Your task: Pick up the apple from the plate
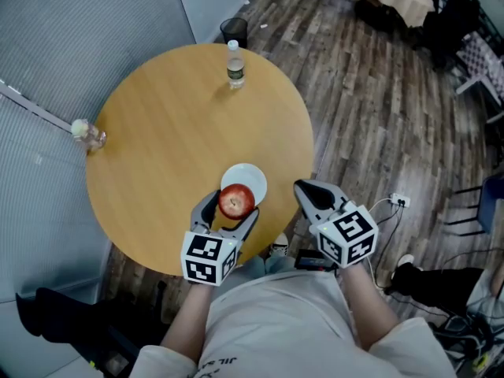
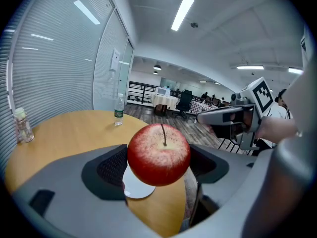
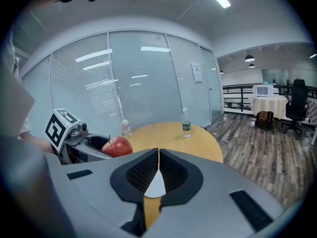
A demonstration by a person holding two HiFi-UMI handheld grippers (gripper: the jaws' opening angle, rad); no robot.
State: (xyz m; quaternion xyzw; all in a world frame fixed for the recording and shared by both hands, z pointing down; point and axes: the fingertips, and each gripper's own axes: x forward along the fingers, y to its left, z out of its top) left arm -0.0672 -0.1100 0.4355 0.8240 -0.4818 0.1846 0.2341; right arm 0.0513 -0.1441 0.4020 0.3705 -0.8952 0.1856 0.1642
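- Now, the left gripper (image 1: 233, 205) has its jaws closed on the red round apple (image 2: 158, 154), one dark pad on each flank and the stem pointing up.
- It holds the apple over the near rim of the white round plate (image 1: 253, 178) and, as far as I can judge, just clear of it.
- The right gripper (image 3: 158, 170) has its jaws pressed together on nothing and hangs off the table's near-right edge.
- Handling, as I judge it: the apple is firm, moderately heavy and smooth-skinned. A hold across its widest girth suits it, since a hard squeeze would bruise it and a hold off the middle could let it roll out.
- The round light-wood table (image 1: 173, 148) is mostly bare. A clear plastic water bottle (image 1: 235, 65) at the far edge and a small clear jar (image 1: 87, 132) at the left edge stand well apart from the plate, leaving free room upward and toward the person.
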